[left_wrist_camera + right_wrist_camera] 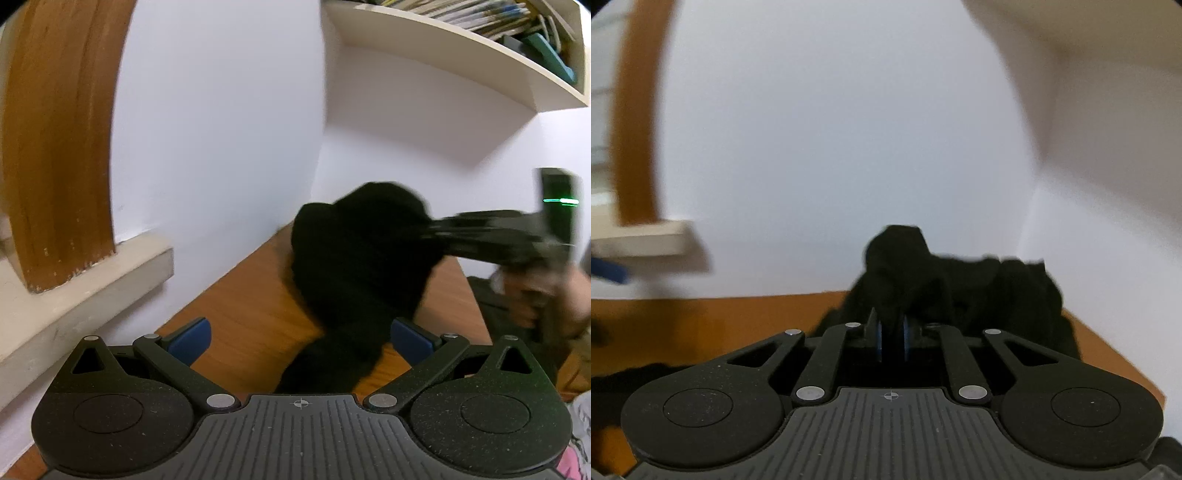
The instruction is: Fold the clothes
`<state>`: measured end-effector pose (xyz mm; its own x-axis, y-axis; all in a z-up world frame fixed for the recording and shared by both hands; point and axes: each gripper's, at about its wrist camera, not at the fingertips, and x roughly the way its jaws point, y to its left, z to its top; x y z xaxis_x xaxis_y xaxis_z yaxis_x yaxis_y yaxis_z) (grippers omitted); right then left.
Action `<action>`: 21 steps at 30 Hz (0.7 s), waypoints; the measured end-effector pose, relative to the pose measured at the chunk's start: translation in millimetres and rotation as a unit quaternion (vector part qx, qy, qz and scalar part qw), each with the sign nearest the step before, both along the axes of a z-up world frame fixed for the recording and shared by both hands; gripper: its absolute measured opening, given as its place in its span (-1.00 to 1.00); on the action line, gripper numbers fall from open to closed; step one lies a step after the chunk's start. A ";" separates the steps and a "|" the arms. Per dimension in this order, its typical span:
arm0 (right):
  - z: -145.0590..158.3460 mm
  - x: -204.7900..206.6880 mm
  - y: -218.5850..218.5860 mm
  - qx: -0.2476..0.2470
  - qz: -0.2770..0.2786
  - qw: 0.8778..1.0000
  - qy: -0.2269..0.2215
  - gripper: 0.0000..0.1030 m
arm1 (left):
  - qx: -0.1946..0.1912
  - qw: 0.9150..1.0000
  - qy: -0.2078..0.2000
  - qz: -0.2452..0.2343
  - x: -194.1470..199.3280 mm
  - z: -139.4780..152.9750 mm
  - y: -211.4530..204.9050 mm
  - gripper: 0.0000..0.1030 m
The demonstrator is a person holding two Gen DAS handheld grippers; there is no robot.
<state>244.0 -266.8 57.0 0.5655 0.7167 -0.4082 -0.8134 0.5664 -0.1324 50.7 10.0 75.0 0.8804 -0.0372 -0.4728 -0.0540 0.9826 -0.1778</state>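
Note:
A black garment (354,266) stands bunched up on the brown wooden table (236,306), near the white wall. One end of it trails down between the wide-apart blue pads (192,339) of my left gripper (301,339), which is open. In the left wrist view my right gripper (480,232) is blurred and comes in from the right, gripping the top of the cloth, with a hand (535,291) behind it. In the right wrist view my right gripper (892,339) is shut on a fold of the black garment (960,288), lifted a little above the table (720,317).
A wooden window frame (55,147) and a pale sill (92,288) are at the left. A white shelf (480,74) with books hangs at the upper right. A black device with a green light (559,201) stands at the right, and patterned cloth (580,443) shows at the bottom right.

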 end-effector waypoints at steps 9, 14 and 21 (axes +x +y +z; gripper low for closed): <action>-3.8 -102.5 -119.9 -0.039 0.010 0.998 0.049 -0.64 | 0.007 0.999 -0.016 -0.037 2.6 7.6 -28.2 1.00; 13.9 -99.6 -150.6 -0.011 -0.014 0.999 0.047 -0.35 | -0.014 0.998 -0.009 -0.052 8.5 -2.7 -37.0 1.00; 17.9 -57.7 -106.3 -0.010 0.019 0.998 0.066 0.07 | -0.069 0.996 0.032 -0.036 81.6 -11.9 -31.4 0.88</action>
